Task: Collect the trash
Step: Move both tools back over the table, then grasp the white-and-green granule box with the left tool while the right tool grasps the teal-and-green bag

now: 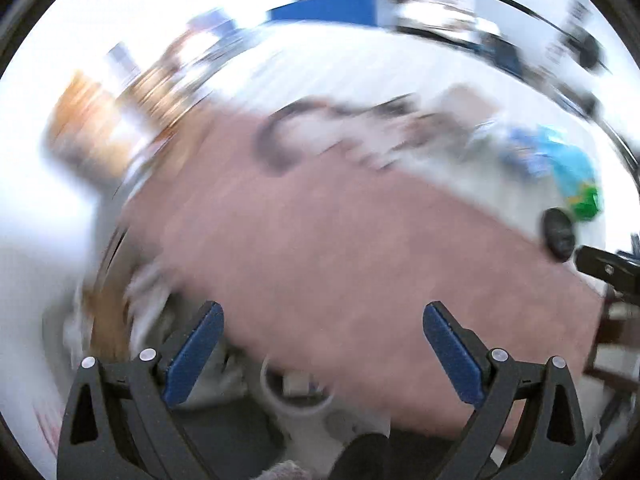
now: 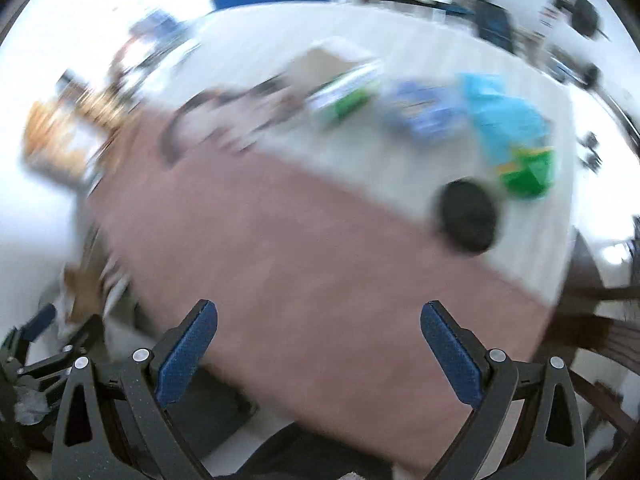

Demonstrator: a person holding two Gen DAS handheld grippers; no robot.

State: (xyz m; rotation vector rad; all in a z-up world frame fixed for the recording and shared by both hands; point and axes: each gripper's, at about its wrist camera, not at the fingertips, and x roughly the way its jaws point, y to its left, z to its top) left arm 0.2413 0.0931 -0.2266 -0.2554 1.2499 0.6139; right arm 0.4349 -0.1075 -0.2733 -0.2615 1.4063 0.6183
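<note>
Left claw (image 1: 323, 354): stood wide open with nothing between its blue pads, held above the near edge of the worktop (image 1: 360, 264).
Right claw (image 2: 319, 350): likewise spread open and empty, over the same brown stretch of worktop.
Progress: judged barely begun; neither claw carried anything, and all the litter lay on the far pale half of the worktop.
Trash: a blue-and-green wrapper (image 2: 516, 140) lay well ahead and to the right of the right claw; a bluish packet (image 2: 424, 110) sat just left of it; a green-and-white carton (image 2: 344, 92) lay ahead, near centre.
Black round object (image 2: 466, 216): ahead-right of the right claw, nearest of all; too blurred to say what it was.
Dark looped thing (image 1: 276, 140): ahead-left of the left claw, possibly a cord or headset.
Bin: none could be made out for certain.
In the way: nothing on the brown surface between claws and litter; heavy motion blur hid detail.
</note>
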